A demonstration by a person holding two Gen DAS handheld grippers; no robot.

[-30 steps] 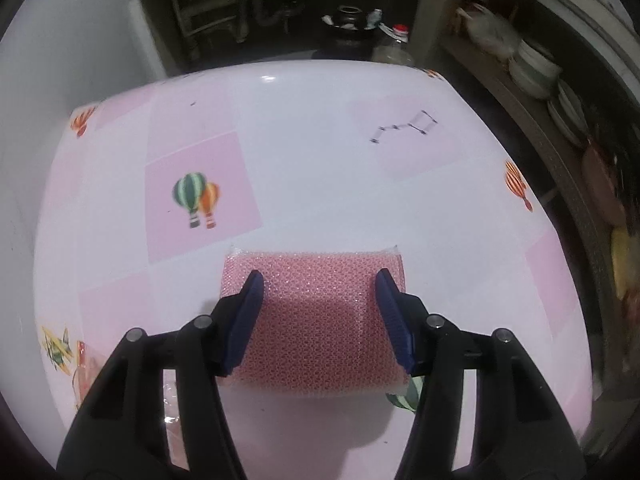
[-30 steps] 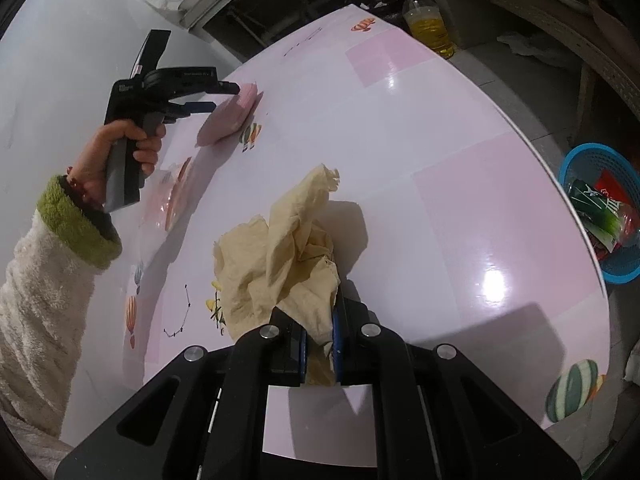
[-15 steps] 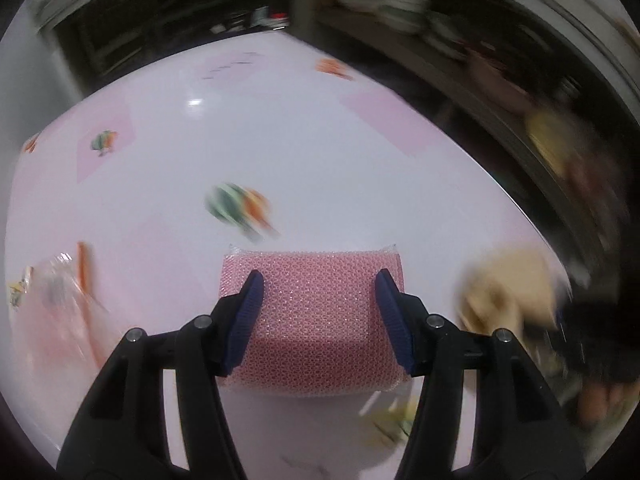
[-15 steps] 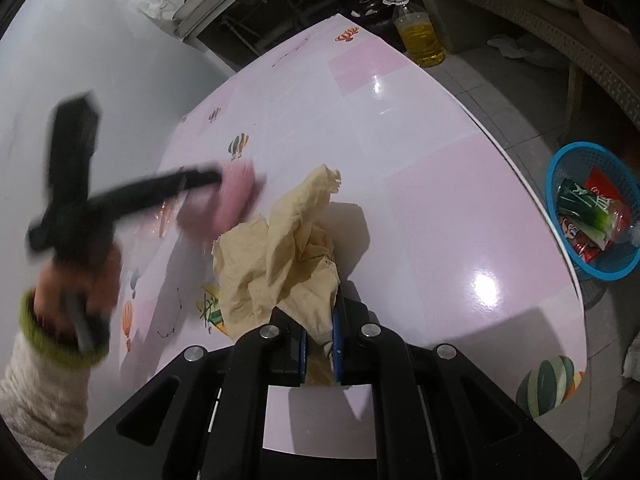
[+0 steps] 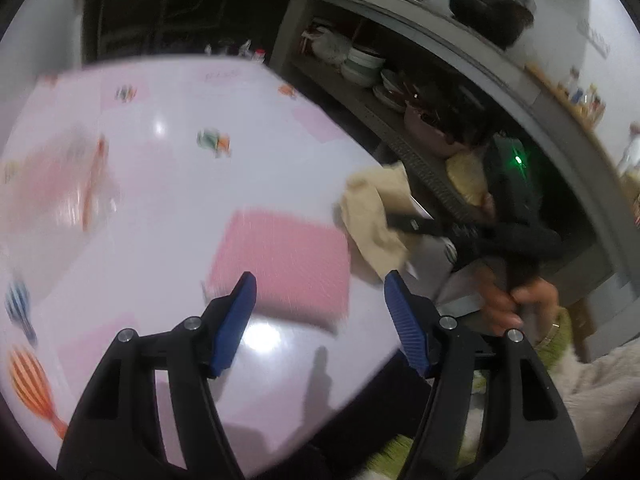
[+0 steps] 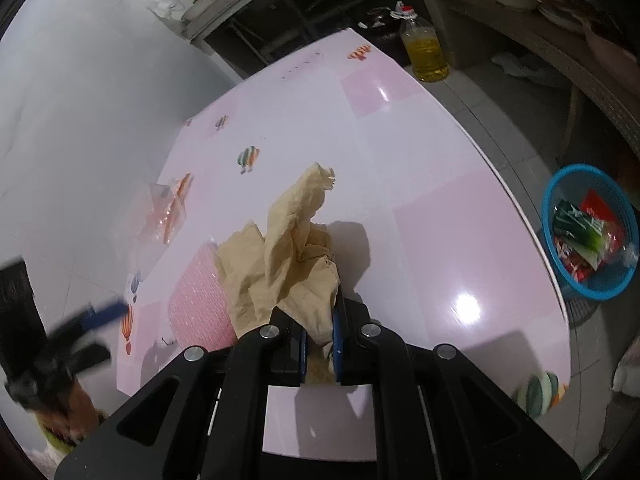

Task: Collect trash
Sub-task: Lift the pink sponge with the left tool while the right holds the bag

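My left gripper [image 5: 320, 300] is open, with the pink scrub sponge [image 5: 282, 264] lying on the table just beyond its blue fingertips; the sponge also shows in the right wrist view [image 6: 198, 304]. My right gripper [image 6: 320, 344] is shut on a crumpled beige cloth [image 6: 288, 256], held over the table; it also shows in the left wrist view [image 5: 372, 220]. A clear plastic wrapper with orange print [image 6: 170, 210] lies on the pink and white table [image 6: 440, 220], far left. The left gripper appears blurred at the left edge of the right wrist view [image 6: 80, 328].
A blue basket [image 6: 588, 236] holding wrappers stands on the floor right of the table. A bottle of yellow oil [image 6: 426, 50] stands on the floor past the far table edge. Shelves with stacked bowls [image 5: 364, 66] run along the right. A white wall is on the left.
My left gripper carried the sponge toward the cloth, opened and let it go; the sponge now lies on the table beside the cloth. The right gripper kept its hold.
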